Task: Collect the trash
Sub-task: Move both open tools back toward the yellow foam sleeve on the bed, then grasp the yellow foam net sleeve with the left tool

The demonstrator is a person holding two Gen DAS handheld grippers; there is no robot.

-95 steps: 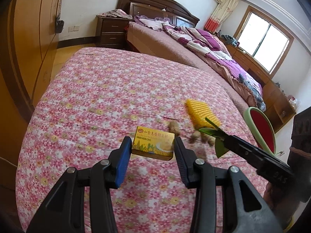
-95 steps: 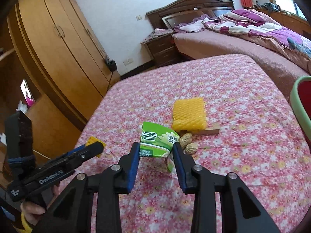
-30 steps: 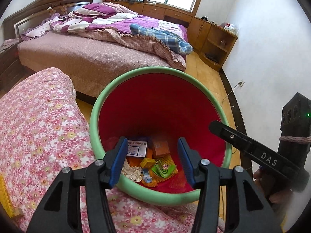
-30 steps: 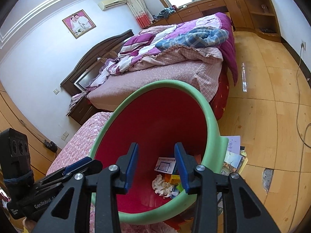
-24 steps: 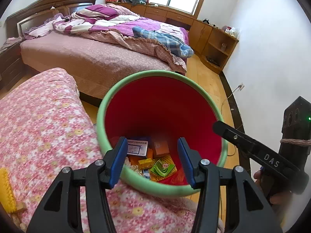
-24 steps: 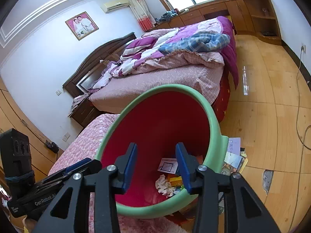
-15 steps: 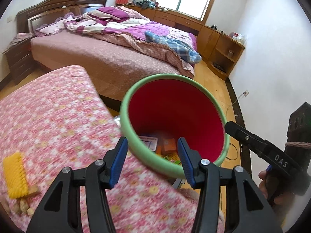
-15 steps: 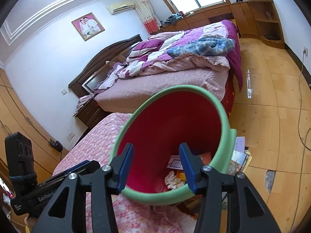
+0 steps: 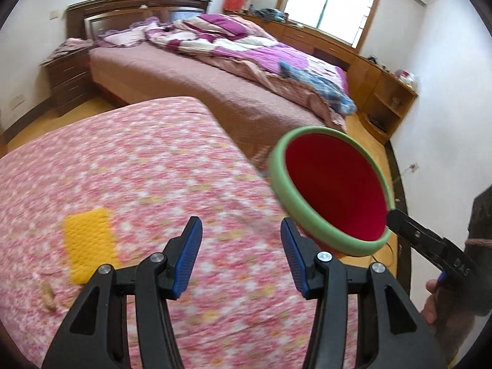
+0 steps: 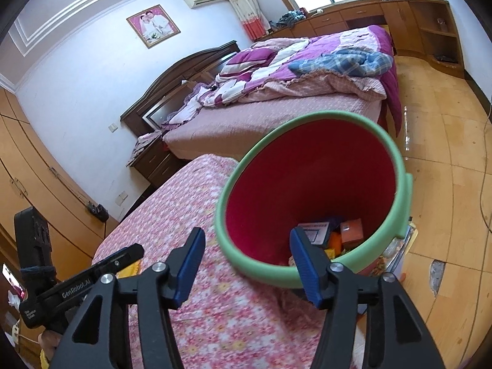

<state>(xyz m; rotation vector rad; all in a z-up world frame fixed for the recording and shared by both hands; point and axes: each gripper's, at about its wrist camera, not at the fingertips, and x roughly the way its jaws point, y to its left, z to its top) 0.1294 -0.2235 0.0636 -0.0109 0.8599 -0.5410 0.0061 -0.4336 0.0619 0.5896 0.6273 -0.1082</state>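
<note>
A bin with a green rim point(image 9: 276, 181) and red inside stands just off the right edge of the pink floral bedspread point(image 9: 147, 160); in the right wrist view its rim point(image 10: 396, 166) is close ahead, with boxes and wrappers point(image 10: 350, 230) at its bottom. A yellow ribbed sponge point(image 9: 89, 240) and a peanut point(image 9: 48, 295) lie on the spread at lower left. My left gripper point(image 9: 240, 255) is open and empty above the spread. My right gripper point(image 10: 247, 263) is open and empty at the bin's near rim.
A second bed with a purple quilt point(image 9: 246, 49) stands behind, with a nightstand point(image 9: 66, 77) at the left. Wooden cabinets point(image 9: 384, 92) line the far wall under the window. A wardrobe point(image 10: 30, 160) is left of the floral bed. Papers point(image 10: 406, 246) lie on the wooden floor beside the bin.
Both grippers, earlier shut on a yellow box and a green carton, now stand open over the bin. The left gripper has swung left, back over the bedspread; the sponge has come into view.
</note>
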